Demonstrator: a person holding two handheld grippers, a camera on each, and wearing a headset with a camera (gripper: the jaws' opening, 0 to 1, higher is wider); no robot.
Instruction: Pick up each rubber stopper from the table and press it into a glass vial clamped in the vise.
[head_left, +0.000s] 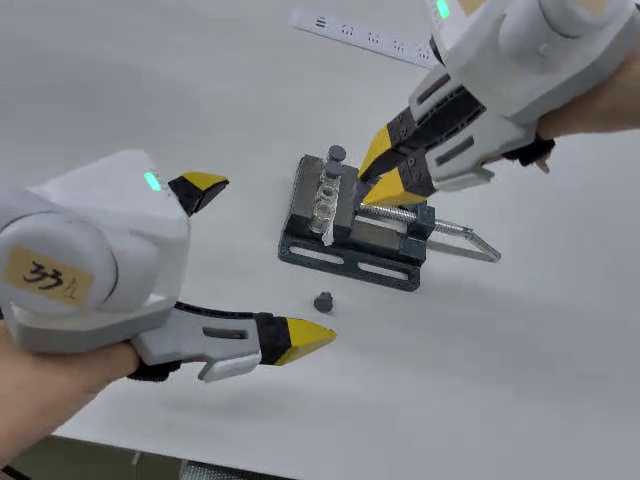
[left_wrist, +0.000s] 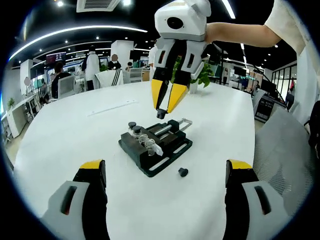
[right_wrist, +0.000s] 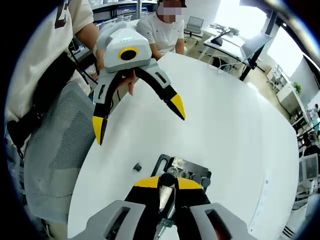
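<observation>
Right gripper (head_left: 366, 190), jaws clenched on a stopper (left_wrist: 160, 114), hovers over the vise (head_left: 385, 235), just beside the vials (head_left: 325, 208); left gripper (head_left: 268, 260), jaws spread, sits nearest the loose stopper (head_left: 323, 301) on the bench (head_left: 520, 350).

Vise (right_wrist: 186, 168) half behind right gripper (right_wrist: 167, 183)

The vise (head_left: 345, 262) is dark matt metal, its screw (head_left: 455, 229) shiny; the vials (head_left: 326, 205) clear glossy glass; the stopper (head_left: 323, 301) probably dull rubber; the table (head_left: 520, 350) smooth white.
</observation>
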